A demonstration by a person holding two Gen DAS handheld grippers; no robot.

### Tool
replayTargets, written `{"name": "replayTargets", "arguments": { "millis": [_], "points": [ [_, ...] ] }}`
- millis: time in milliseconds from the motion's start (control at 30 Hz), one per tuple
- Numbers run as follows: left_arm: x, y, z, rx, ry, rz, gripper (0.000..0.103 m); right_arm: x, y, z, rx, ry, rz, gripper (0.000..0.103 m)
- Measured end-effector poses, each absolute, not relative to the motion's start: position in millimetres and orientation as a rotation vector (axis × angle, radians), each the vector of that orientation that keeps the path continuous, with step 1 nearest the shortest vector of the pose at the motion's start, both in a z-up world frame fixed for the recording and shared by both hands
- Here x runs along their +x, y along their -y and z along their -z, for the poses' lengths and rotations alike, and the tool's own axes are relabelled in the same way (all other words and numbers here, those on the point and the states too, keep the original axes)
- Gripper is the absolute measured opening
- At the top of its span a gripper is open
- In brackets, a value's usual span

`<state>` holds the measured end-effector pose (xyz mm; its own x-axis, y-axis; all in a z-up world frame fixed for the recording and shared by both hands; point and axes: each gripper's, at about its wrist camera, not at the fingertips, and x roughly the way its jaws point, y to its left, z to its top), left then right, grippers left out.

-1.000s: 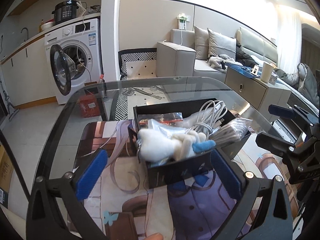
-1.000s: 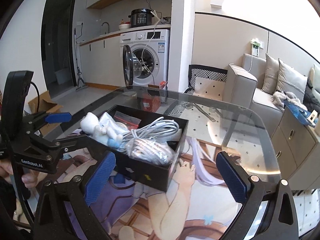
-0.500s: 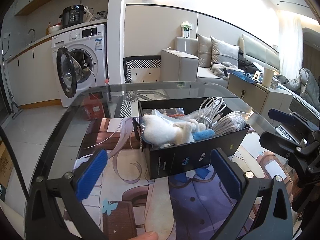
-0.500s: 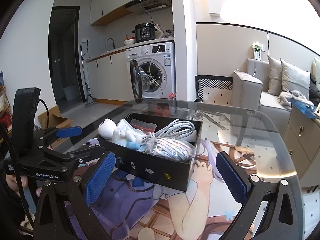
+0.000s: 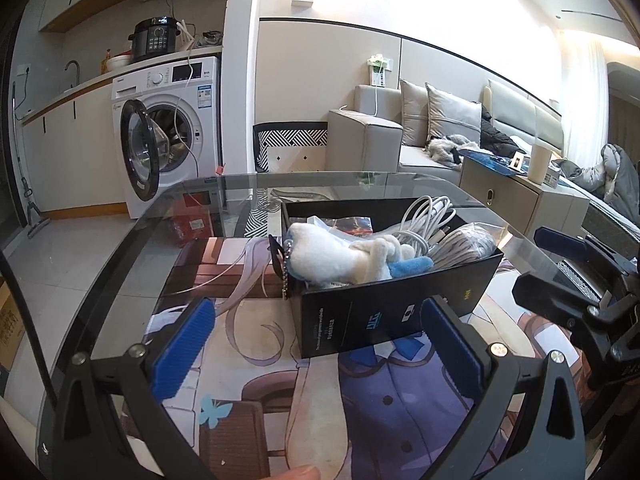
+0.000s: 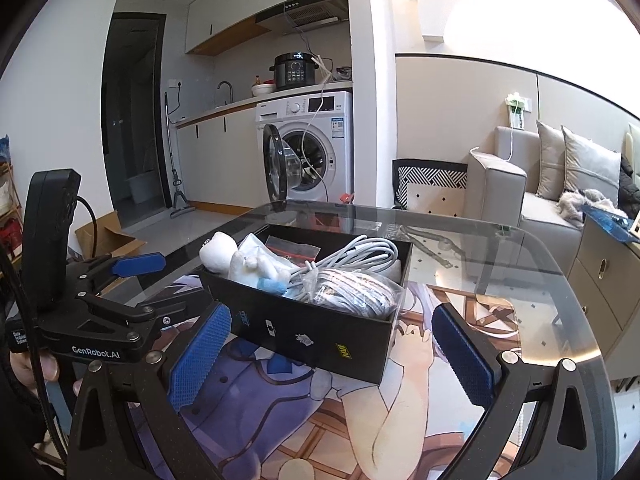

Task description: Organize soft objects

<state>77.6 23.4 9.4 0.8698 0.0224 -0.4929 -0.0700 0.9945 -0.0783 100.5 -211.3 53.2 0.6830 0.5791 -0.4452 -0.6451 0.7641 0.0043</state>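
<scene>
A black box (image 5: 380, 316) (image 6: 304, 332) stands on a printed mat (image 5: 360, 400). Inside lie a white plush toy with a blue part (image 5: 324, 256) (image 6: 240, 258), a coiled white cable (image 5: 432, 216) (image 6: 360, 252), a bagged grey striped bundle (image 5: 464, 244) (image 6: 356, 292) and a red packet (image 5: 352, 224). My left gripper (image 5: 316, 320) is open just short of the box's near wall, holding nothing. To the right of it, my right gripper (image 6: 332, 352) is also open and short of the box. The right wrist view shows the left gripper (image 6: 116, 280) at its left.
The mat covers a glass table (image 5: 120, 264) with a rounded rim. Beyond it are a washing machine (image 5: 168, 132) with its door open, a grey sofa (image 5: 372, 144) and a low cabinet (image 5: 520, 196). A person's thumb (image 5: 296, 474) shows at the bottom edge.
Both wrist views have levelled out, so I see the box more from the side and more of the room above. The box and its contents have not shifted. Both grippers stay open.
</scene>
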Motion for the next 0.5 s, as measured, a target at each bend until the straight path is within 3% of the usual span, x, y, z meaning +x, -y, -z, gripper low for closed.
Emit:
{"name": "replayTargets", "arguments": {
  "millis": [500],
  "points": [
    [75.1,-27.1,-9.7,-0.111,-0.502,-0.048,0.103,94.7,212.4,-54.2,-0.155,-0.409,-0.694,0.102]
  ]
}}
